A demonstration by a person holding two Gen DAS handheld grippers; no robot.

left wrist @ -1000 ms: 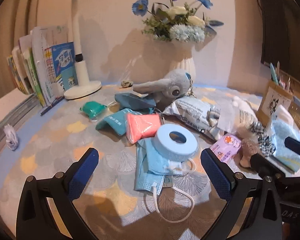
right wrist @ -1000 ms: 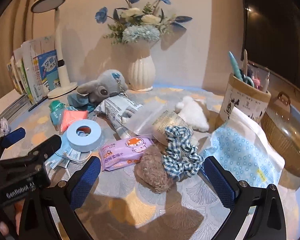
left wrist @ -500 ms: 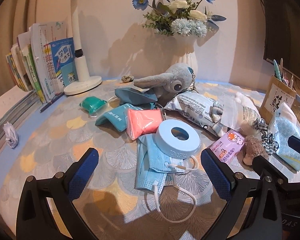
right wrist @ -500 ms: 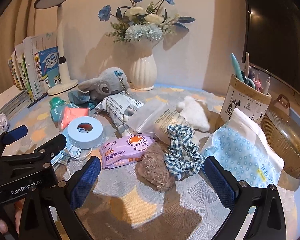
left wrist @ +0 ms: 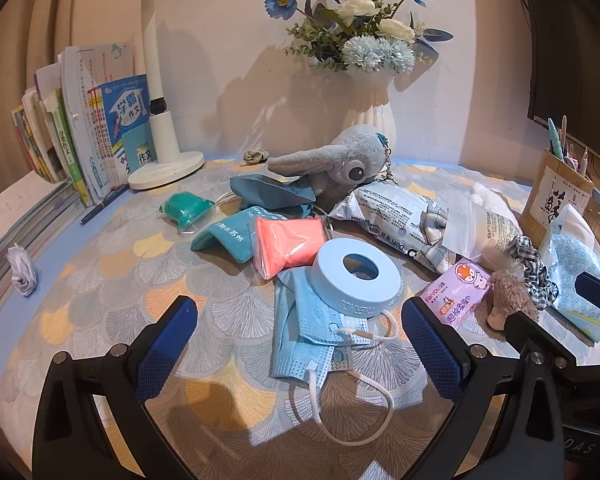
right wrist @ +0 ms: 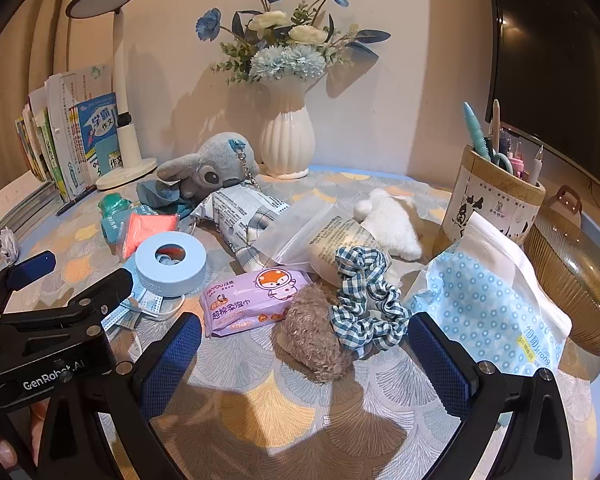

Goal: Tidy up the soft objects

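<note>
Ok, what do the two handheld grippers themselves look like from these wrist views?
Both the left gripper and the right gripper have matte black angular frames with silver bolts and blue textured rubber pads. White "GenRobot.AI" lettering marks the left gripper's body in the right wrist view. No cables or sleeves visible.

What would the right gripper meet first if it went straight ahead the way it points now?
Probably the brown fuzzy plush, lying on the table between the open right gripper fingers' line, with the checked scrunchie touching its right side. Depth is unclear in the fisheye view, so the scrunchie could be touched at nearly the same moment.
</note>
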